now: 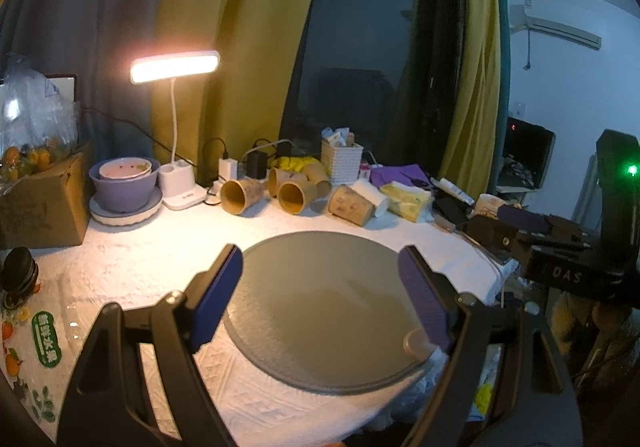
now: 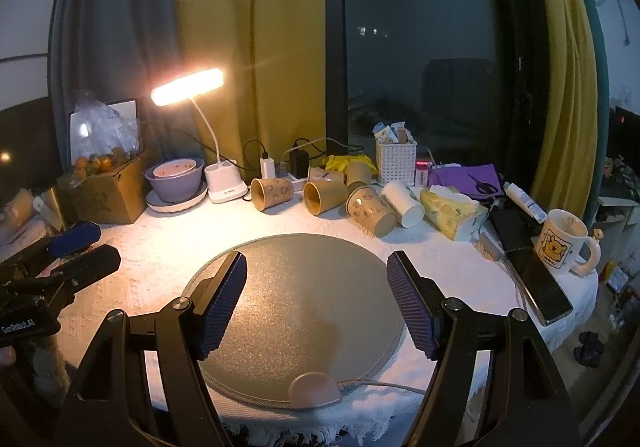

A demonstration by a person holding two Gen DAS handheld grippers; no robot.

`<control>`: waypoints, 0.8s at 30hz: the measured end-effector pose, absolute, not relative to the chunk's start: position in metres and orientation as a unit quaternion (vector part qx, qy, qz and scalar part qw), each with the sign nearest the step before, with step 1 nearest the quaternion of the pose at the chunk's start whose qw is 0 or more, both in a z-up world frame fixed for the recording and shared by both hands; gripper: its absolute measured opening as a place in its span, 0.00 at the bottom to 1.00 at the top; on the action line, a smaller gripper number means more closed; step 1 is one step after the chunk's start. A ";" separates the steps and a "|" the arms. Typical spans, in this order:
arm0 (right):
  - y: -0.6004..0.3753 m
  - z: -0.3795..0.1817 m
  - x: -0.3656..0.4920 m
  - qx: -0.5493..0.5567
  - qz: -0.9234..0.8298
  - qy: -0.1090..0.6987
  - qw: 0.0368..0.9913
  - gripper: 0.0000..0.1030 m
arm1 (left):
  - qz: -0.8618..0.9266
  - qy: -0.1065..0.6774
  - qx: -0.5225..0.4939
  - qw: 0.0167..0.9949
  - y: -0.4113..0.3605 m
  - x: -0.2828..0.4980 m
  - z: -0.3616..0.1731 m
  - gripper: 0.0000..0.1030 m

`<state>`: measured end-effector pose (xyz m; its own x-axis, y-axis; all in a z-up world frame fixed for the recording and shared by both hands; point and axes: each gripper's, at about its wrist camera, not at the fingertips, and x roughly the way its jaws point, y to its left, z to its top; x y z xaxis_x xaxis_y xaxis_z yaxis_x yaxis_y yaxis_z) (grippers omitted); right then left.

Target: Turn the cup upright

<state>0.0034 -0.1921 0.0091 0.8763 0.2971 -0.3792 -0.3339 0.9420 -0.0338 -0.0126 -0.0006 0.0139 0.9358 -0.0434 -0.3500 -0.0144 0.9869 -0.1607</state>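
Both grippers were held w/ jaws spread wide, nothing between them. Left gripper (image 1: 320,295) hung over the near-left part of the round grey mat (image 1: 320,287); right gripper (image 2: 316,299) hovered over the mat's centre, its blue pads (image 2: 224,303) clear of the surface. In the right wrist view the left gripper also showed at the left edge, low over the white cloth (image 2: 160,247). A small pinkish controller puck (image 2: 314,391) sat on the mat's near rim, cord running off to the right.

Beyond the mat, toward the back of the table, a cluster of brown paper cups lay on their sides: one w/ mouth facing the camera (image 2: 272,193), a second (image 2: 324,197) just right of it, a third (image 2: 372,211) tipped w/ its base toward the viewer, plus more behind. A white cup (image 2: 402,203) lay touching the third. None was upright.

Right of the cups: tissue pack (image 2: 452,213), phone (image 2: 536,287), yellow bear mug (image 2: 564,247) standing upright.

Left at back: purple bowl (image 2: 176,179) on a plate, lit desk lamp (image 2: 188,87), cardboard box (image 2: 104,191). Behind: white basket (image 2: 396,163), chargers, yellow curtains, dark window.
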 end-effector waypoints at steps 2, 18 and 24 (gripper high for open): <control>-0.192 0.009 0.003 -0.049 0.163 0.187 0.967 0.73 | -0.009 0.177 -0.080 0.981 -0.001 -0.013 0.014 0.79; -0.191 0.010 0.001 -0.051 0.164 0.186 0.967 0.73 | -0.013 0.174 -0.081 0.981 -0.001 -0.013 0.017 0.79; -0.190 0.011 0.001 -0.052 0.165 0.186 0.967 0.73 | -0.014 0.173 -0.080 0.982 -0.001 -0.014 0.017 0.79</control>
<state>0.0007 -0.1901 0.0106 0.8765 0.3001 -0.3763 -0.3384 0.9402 -0.0384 -0.0136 -0.0013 0.0174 0.9399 -0.0549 -0.3371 -0.0006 0.9868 -0.1622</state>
